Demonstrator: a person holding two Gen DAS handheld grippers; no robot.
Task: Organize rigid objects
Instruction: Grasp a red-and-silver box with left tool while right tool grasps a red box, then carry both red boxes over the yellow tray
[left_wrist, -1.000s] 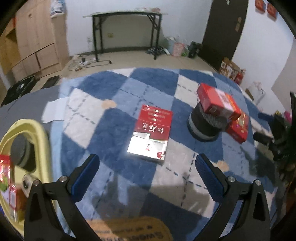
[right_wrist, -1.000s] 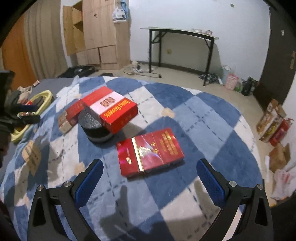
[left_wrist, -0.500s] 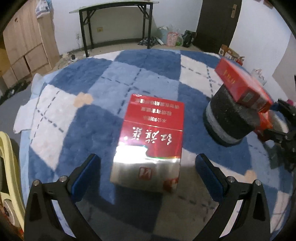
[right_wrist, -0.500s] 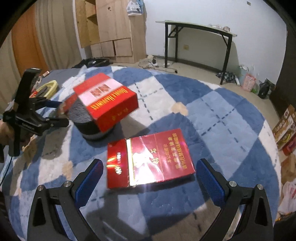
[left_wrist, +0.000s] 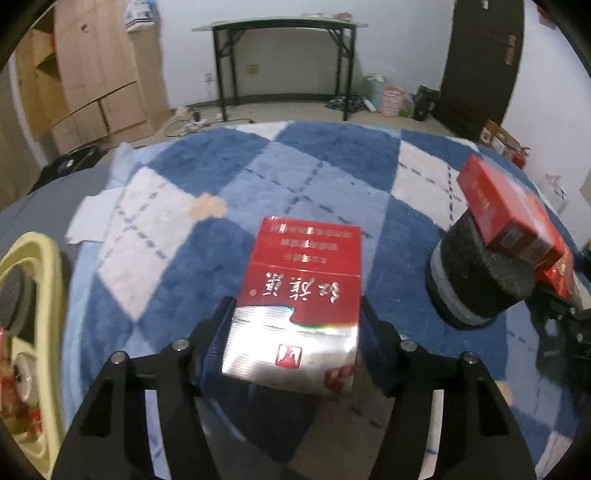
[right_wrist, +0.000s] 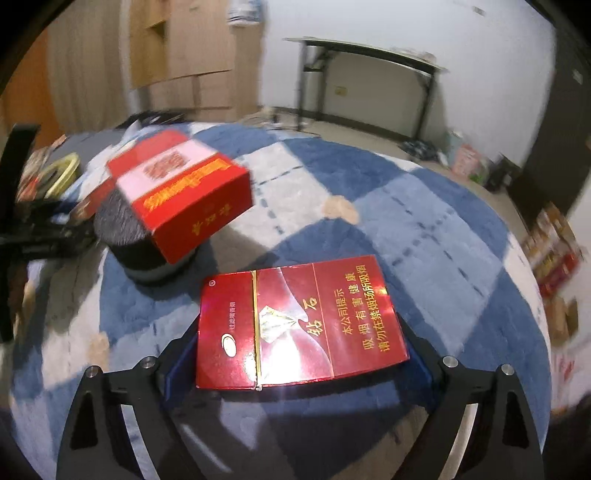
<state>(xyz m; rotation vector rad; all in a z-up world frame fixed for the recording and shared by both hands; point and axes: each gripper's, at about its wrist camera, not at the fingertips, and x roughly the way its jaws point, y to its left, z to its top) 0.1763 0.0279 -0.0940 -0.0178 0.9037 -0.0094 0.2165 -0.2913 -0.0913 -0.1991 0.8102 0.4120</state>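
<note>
My left gripper (left_wrist: 295, 343) is shut on a red and silver cigarette carton (left_wrist: 299, 306), its fingers pressed on both long sides. My right gripper (right_wrist: 299, 354) is shut on a dark red cigarette carton (right_wrist: 299, 321) with gold writing, gripped at its two ends. A red and white box (right_wrist: 181, 188) lies tilted on a black round container (right_wrist: 122, 229); they also show at the right of the left wrist view, the box (left_wrist: 506, 210) on the container (left_wrist: 476, 277). All sit on a blue and white checked rug (left_wrist: 303, 184).
A yellow basket (left_wrist: 40, 295) holding small items sits at the rug's left edge. Another red box (left_wrist: 557, 273) lies behind the black container. A black-legged table (left_wrist: 280, 62), wooden cabinets (left_wrist: 96, 74) and a dark door (left_wrist: 480, 62) stand at the room's far side.
Both grippers moved down and forward to the cartons and closed on them; one second ago both were open above the rug.
</note>
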